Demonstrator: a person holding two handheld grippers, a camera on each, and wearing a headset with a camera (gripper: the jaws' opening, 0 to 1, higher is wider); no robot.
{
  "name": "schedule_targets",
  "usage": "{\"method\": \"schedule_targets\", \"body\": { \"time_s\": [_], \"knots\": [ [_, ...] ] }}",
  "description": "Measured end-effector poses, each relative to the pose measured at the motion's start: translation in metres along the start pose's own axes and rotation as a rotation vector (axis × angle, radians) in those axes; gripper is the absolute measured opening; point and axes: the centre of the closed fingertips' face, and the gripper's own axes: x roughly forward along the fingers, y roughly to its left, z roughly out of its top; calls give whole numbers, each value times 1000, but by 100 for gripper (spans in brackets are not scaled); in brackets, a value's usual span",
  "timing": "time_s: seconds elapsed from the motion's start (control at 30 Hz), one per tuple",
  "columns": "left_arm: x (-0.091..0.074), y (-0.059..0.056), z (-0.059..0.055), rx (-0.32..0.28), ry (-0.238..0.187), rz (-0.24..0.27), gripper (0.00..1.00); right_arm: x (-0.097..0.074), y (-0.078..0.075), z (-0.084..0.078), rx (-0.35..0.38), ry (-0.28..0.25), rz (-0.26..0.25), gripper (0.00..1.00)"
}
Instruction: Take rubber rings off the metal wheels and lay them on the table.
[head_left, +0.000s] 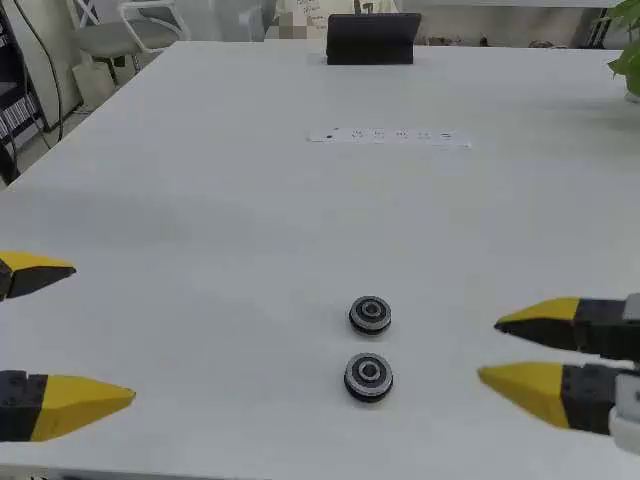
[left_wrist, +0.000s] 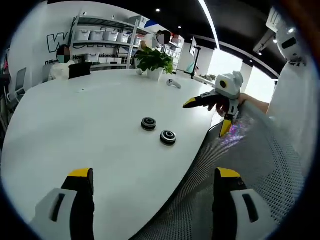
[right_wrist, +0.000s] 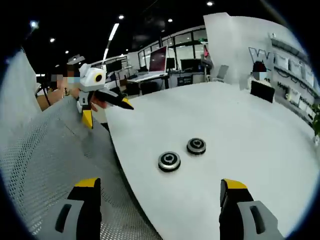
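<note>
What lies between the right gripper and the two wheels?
Nothing. In the head view, bare white table separates the right gripper from the nearer wheel and the farther wheel; the right gripper view shows the same.

Open table (head_left: 250, 220) on every side of wheels (head_left: 370, 315)

Wheels (head_left: 370, 315) between left gripper (head_left: 105, 333), right gripper (head_left: 488, 349), jaws apart

left claw (head_left: 105, 332): yellow tips, black bases | right claw (head_left: 488, 349): same, white housing
</note>
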Motion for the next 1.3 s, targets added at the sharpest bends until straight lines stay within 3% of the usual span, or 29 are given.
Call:
{"method": "schedule_targets", "body": {
  "time_s": [0.83, 1.3],
  "knots": [
    [1, -5, -6, 13, 35, -19, 94, -3, -3, 3, -9, -14, -17, 94],
    [-4, -1, 0, 29, -2, 12, 90, -6, -7, 8, 20, -54, -42, 92]
  ]
}}
